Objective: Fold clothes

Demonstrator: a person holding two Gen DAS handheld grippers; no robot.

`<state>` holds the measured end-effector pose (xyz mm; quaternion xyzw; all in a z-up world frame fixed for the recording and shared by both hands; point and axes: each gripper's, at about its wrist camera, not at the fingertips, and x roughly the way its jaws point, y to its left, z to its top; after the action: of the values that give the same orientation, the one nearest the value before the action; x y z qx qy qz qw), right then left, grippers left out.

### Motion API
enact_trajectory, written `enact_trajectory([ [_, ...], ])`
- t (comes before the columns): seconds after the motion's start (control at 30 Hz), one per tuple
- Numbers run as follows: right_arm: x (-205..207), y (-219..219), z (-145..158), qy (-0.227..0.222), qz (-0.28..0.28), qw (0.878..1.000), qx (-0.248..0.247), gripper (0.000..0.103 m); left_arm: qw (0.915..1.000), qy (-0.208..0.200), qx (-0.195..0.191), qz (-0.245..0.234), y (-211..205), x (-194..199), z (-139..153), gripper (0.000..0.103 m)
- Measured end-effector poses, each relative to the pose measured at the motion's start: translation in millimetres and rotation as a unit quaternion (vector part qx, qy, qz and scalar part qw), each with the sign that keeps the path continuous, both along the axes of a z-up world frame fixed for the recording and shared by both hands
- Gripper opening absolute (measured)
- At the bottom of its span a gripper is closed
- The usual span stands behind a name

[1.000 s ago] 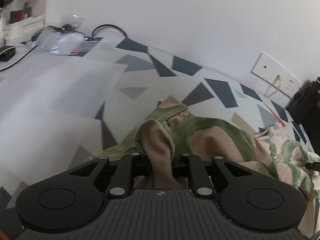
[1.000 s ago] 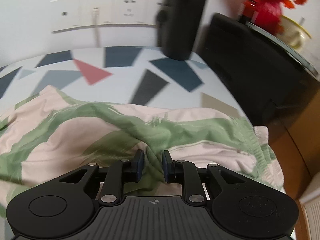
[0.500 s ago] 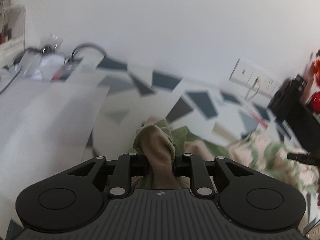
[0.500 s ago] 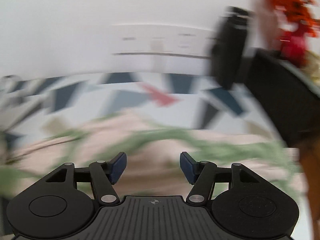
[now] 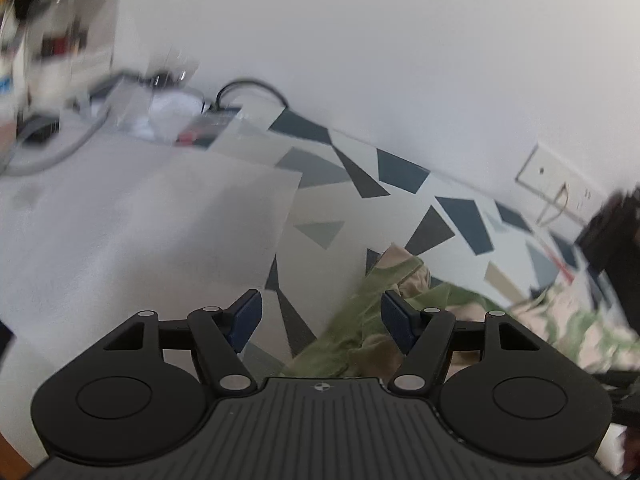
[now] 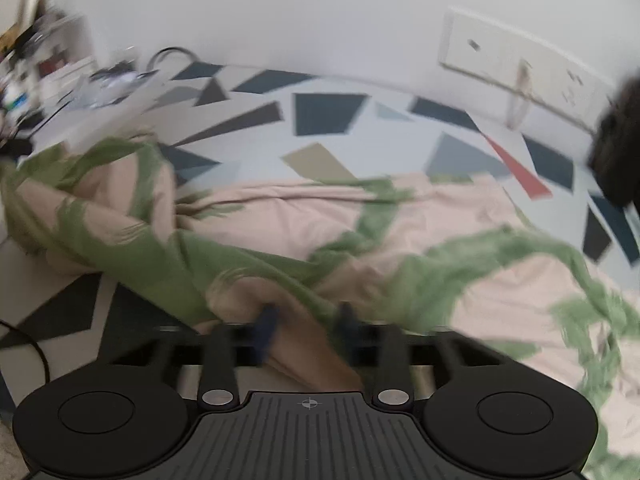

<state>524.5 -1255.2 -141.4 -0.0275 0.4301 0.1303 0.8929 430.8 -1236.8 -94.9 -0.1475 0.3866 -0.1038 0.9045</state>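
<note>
A beige garment with green stripes [image 6: 320, 216] lies crumpled across the table's geometric-patterned cloth [image 6: 328, 112]. In the blurred right wrist view my right gripper [image 6: 306, 326] sits at the garment's near edge. A beige fold fills the narrow gap between its fingers [image 6: 266, 328], so it looks shut on that fold. In the left wrist view my left gripper [image 5: 321, 320] is wide open and holds nothing. The garment's green end [image 5: 360, 332] lies on the table below it, close to the right finger [image 5: 396, 324].
A pale translucent sheet [image 5: 160, 220] covers the table's left part. Clutter, a plastic bag [image 5: 168, 108] and a black cable [image 5: 252, 88] sit at the back left by the wall. A wall socket [image 6: 520, 60] and a dark object [image 6: 620, 140] are at the right.
My left gripper opened and let go of the fold it held. My right gripper let go, opened, swung left along the garment and has closed on a fold at its near edge.
</note>
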Motion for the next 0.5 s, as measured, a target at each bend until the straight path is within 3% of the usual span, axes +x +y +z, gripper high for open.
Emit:
enact_trajectory([
  [0.07, -1, -12, 2, 0.012, -0.023, 0.999, 0.024, 0.01, 0.9983, 0.033, -0.047, -0.009, 6, 3, -7, 0.067],
  [0.2, -5, -24, 4, 0.016, -0.049, 0.998, 0.047, 0.008, 0.9929, 0.073, -0.086, -0.039, 2, -3, -20, 0.065],
  [0.23, -6, -24, 6, 0.015, -0.053, 0.997, 0.054, 0.01, 0.9931, 0.071, -0.082, -0.046, 0, -6, -21, 0.064],
  [0.3, -8, -25, 9, 0.013, -0.061, 0.996, 0.069, 0.021, 0.993, 0.065, -0.072, -0.066, -7, -11, -23, 0.041],
  [0.33, -7, -23, 12, 0.008, -0.059, 0.995, 0.079, 0.031, 0.9929, 0.062, -0.067, -0.076, -12, -12, -24, 0.036],
  [0.37, -6, -21, 15, 0.003, -0.057, 0.994, 0.09, 0.033, 0.9931, 0.057, -0.059, -0.084, -15, -14, -23, 0.03],
  [0.47, 2, -3, 22, -0.01, -0.031, 0.994, 0.104, 0.04, 0.9934, 0.036, -0.031, -0.104, -25, -20, -18, 0.023],
  [0.5, 5, 6, 24, -0.014, -0.02, 0.994, 0.109, 0.047, 0.993, 0.032, -0.023, -0.111, -28, -21, -16, 0.022],
])
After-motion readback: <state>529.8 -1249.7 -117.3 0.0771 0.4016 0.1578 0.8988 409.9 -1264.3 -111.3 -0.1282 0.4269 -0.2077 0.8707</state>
